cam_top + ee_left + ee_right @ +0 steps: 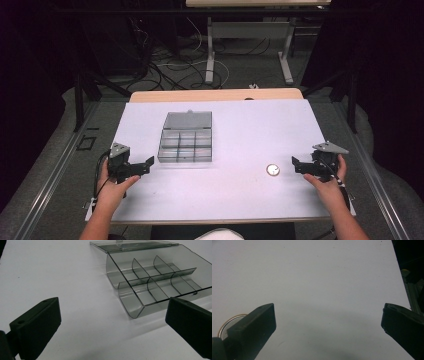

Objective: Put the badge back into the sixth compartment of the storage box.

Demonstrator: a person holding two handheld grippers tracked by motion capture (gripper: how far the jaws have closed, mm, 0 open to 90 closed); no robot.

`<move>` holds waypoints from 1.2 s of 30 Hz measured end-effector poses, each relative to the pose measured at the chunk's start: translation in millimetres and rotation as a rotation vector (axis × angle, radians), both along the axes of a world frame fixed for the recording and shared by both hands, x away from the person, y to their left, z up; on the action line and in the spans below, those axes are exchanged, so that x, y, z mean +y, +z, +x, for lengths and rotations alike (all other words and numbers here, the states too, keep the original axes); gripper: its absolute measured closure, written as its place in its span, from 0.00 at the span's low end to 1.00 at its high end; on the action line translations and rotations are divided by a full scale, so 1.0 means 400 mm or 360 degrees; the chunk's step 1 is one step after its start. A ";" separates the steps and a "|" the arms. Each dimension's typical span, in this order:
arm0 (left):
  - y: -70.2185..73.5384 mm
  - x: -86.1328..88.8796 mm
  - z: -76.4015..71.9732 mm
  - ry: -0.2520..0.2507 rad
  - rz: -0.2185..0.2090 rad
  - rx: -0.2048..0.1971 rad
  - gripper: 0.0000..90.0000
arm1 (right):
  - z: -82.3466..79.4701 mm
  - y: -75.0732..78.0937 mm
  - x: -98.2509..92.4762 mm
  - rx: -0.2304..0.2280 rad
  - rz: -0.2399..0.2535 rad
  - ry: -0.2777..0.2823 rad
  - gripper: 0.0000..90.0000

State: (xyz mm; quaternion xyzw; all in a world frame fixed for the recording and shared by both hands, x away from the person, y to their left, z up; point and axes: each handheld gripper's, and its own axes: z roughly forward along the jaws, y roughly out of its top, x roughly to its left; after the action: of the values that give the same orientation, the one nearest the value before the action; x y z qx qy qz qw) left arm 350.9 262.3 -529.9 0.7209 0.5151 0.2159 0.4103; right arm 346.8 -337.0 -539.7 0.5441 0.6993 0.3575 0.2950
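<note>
A clear smoky plastic organiser box (185,145) with several compartments lies on the white table (240,130), its lid (188,120) flipped open behind it. My left gripper (148,164) rests just left of the box, jaws wide apart with nothing between them; in the left gripper view the box (160,282) lies ahead and to the right. A small round silver tin (272,170) sits right of centre. My right gripper (295,165) stands open a little to the right of the tin, whose rim (232,320) peeks out behind the left jaw.
The table's wooden far edge (215,95) borders a floor with cables and desk legs (210,55). Dark frame rails (50,170) run along both sides of the table.
</note>
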 end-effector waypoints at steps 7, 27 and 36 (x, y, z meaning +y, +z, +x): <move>0.008 -0.011 -0.007 -0.0026 0.0009 -0.0012 0.02 | 0.002 -0.006 -0.006 0.0013 0.0035 -0.0016 0.00; 0.060 -0.089 -0.011 -0.0155 0.0044 -0.0021 0.10 | 0.000 0.005 -0.004 -0.0025 0.0062 -0.0004 0.00; 0.084 -0.170 0.004 -0.0244 0.0005 -0.0037 0.18 | -0.004 0.007 -0.002 -0.0024 0.0070 0.0000 0.00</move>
State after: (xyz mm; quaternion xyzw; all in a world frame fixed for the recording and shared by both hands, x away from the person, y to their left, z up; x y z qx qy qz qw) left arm 352.6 194.2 -496.4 0.7564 0.4533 0.1930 0.4303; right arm 345.1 -337.7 -536.8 0.5477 0.6891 0.3769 0.2884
